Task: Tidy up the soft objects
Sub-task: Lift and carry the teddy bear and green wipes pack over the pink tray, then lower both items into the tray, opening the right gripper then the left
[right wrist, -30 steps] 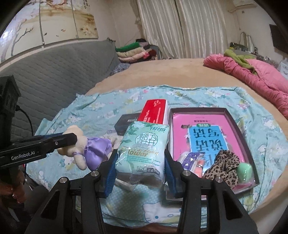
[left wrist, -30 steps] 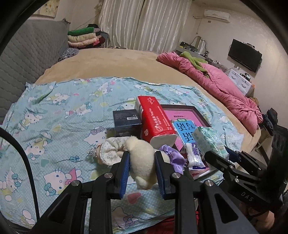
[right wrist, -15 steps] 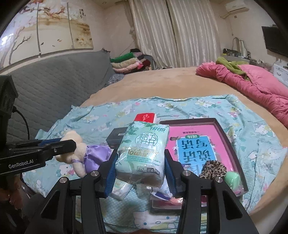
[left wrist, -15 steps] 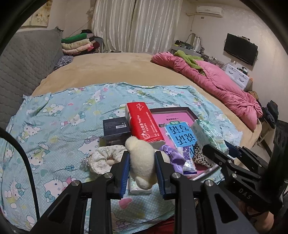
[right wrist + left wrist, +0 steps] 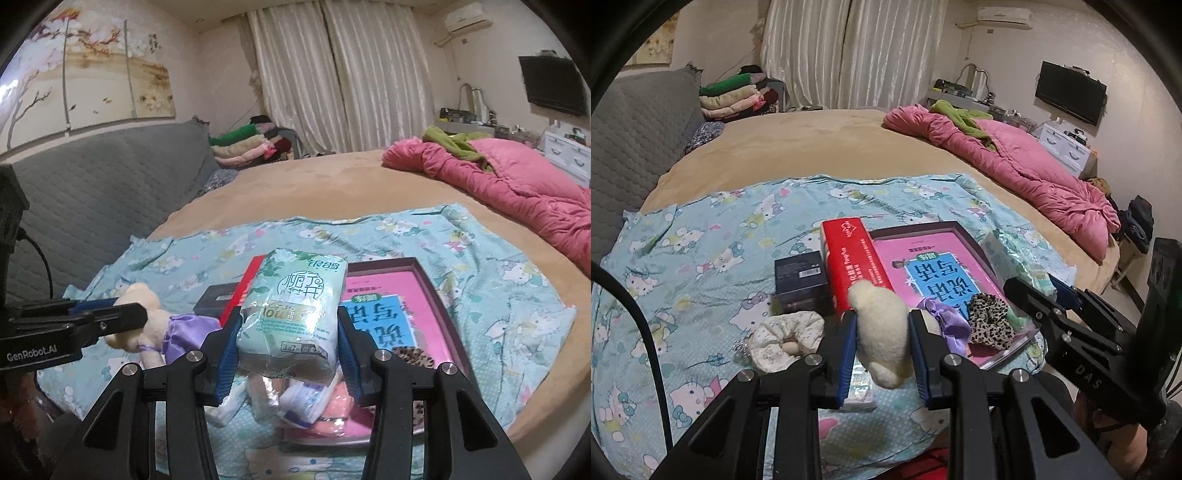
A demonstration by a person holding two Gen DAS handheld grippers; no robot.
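My left gripper is shut on a cream plush doll in a purple dress, held above the Hello Kitty sheet. The doll also shows in the right wrist view. My right gripper is shut on a green tissue pack, held above the sheet's near edge; the pack also shows in the left wrist view. A white floral scrunchie lies on the sheet left of the doll. A leopard scrunchie lies on the pink tray.
A red tissue box and a dark box sit beside the tray. Small tissue packets lie below my right gripper. A pink quilt lies at the bed's right. Folded clothes and a grey headboard are at the left.
Both grippers have pulled back and up from the sheet with their loads. The leopard scrunchie and more of the tray have come into sight.
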